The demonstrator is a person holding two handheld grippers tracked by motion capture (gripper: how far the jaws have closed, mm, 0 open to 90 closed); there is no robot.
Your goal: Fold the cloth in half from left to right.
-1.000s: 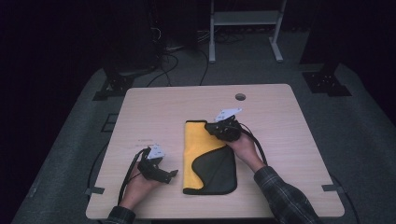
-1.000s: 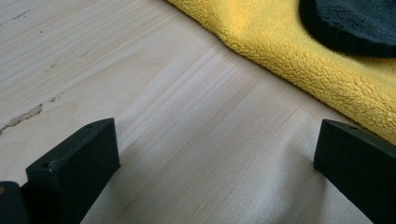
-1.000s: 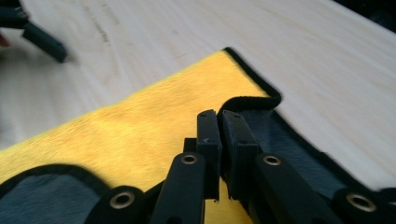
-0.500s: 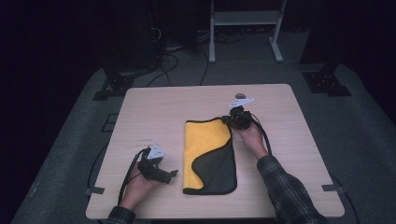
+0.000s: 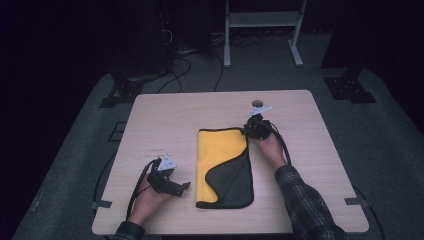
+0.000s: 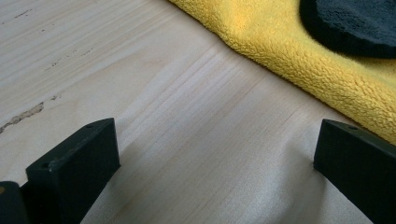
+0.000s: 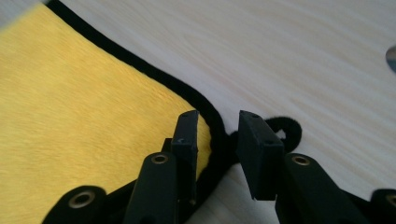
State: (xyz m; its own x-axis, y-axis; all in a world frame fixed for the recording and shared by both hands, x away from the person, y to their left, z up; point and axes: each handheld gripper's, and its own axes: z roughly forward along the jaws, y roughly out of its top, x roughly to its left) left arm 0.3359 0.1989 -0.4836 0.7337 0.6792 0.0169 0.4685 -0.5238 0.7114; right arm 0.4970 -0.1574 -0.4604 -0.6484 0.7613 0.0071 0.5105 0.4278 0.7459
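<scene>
A yellow cloth [image 5: 220, 165] with a black hem lies flat in the middle of the wooden table [image 5: 165, 120]; its dark grey side [image 5: 237, 177] is folded over at the near right. My right gripper [image 5: 248, 131] sits low at the cloth's far right corner. Its jaws have just been opening: in the right gripper view my right gripper [image 7: 218, 133] stands a little apart around the hem and black hanging loop [image 7: 289, 128], the pads not pressing on the cloth [image 7: 84, 116]. My left gripper [image 5: 186, 187] rests open on the bare wood, just left of the cloth [image 6: 289, 56], left gripper [image 6: 215, 154] empty.
A round cable hole [image 5: 257, 103] lies in the table just beyond the right gripper. Bare wood stretches on both sides of the cloth. Beyond the table's far edge stand a white frame [image 5: 260, 30] and cables on the dark floor.
The right gripper carried the cloth's far corner to the right and down onto the table, spreading the yellow side flat, then its jaws parted. The left gripper stayed put.
</scene>
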